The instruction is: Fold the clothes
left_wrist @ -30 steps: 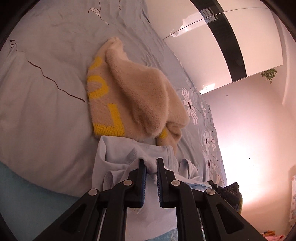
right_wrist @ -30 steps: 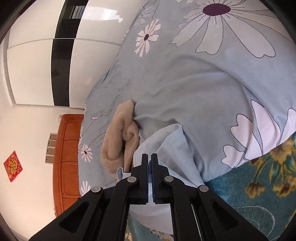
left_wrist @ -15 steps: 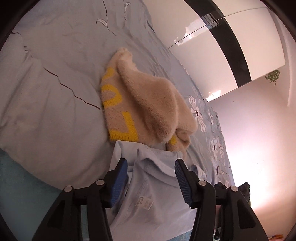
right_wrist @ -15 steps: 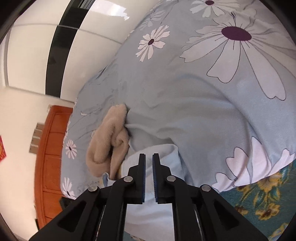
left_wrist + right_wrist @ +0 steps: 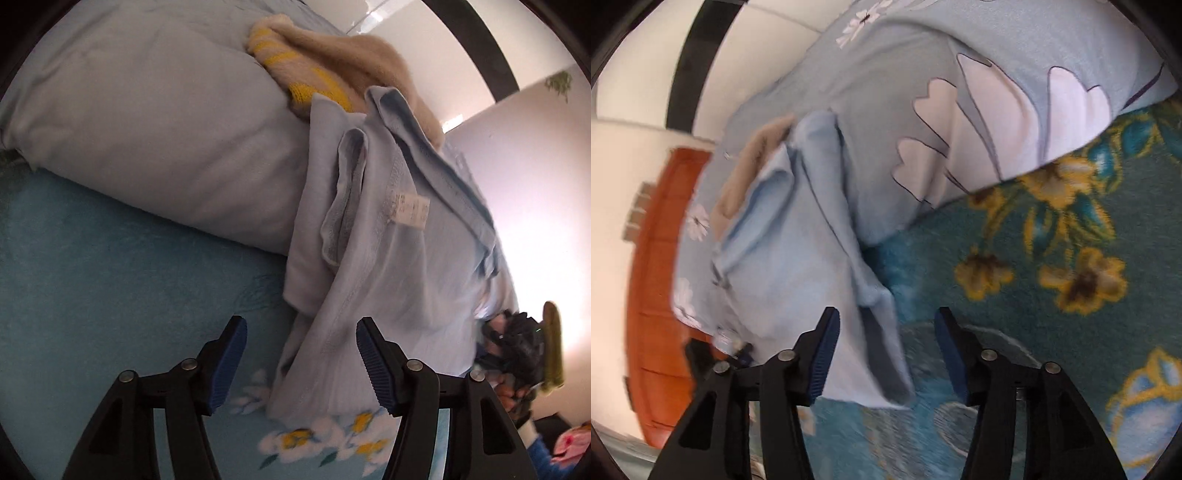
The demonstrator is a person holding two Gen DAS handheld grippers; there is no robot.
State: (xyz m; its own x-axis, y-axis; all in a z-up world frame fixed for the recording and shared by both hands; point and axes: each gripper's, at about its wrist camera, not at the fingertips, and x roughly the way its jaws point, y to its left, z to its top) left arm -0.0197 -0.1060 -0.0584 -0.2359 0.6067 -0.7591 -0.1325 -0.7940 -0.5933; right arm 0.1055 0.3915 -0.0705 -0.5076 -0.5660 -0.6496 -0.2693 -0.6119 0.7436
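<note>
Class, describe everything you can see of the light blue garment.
The light blue garment is soft, thin fabric with stitched seams, a collar and a white care label. It lies crumpled, draped from the pale duvet onto the teal blanket, overlapping the beige sweater. Both open grippers hover near its lower edge; neither grips it.

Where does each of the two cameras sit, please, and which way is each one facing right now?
Left wrist: on the left tool, looking along its open fingers at the light blue shirt draped over the quilt, tan sweater behind.
Right wrist: on the right tool, fingers open, facing the shirt, floral quilt and teal blanket.
Shared: shirt, sweater, quilt, blanket; each shows only its own tool clearly.
</note>
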